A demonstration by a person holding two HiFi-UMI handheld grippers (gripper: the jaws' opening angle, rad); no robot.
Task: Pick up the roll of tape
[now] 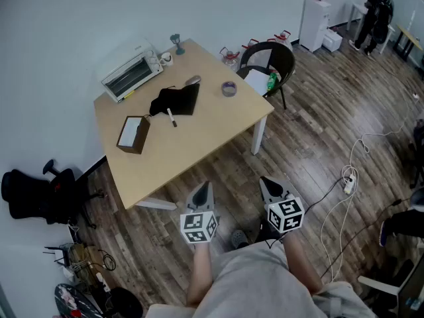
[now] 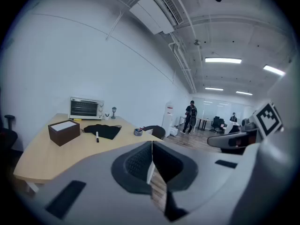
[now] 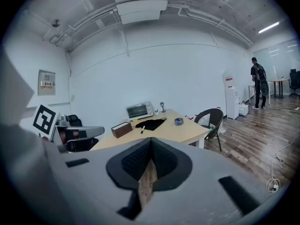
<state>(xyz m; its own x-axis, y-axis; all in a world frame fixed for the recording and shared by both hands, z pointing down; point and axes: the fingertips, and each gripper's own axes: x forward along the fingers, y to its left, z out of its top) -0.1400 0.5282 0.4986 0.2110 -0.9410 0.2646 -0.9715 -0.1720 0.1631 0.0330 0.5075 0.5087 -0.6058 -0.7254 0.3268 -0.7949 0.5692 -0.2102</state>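
Note:
The roll of tape (image 1: 229,89) lies flat near the far right corner of the wooden table (image 1: 199,144); it also shows small in the left gripper view as the tape (image 2: 138,131) and in the right gripper view as the tape (image 3: 178,121). My left gripper (image 1: 204,189) and right gripper (image 1: 266,182) are both shut with nothing in them. They hang over the floor in front of the table's near edge, well short of the tape.
On the table sit a toaster oven (image 1: 131,71), a brown box (image 1: 133,134), a black cloth (image 1: 175,101) with a marker (image 1: 171,117), and a small lamp (image 1: 177,43). A black chair (image 1: 269,65) stands at the right corner. Cables (image 1: 347,184) lie on the floor. A person (image 1: 377,12) stands far off.

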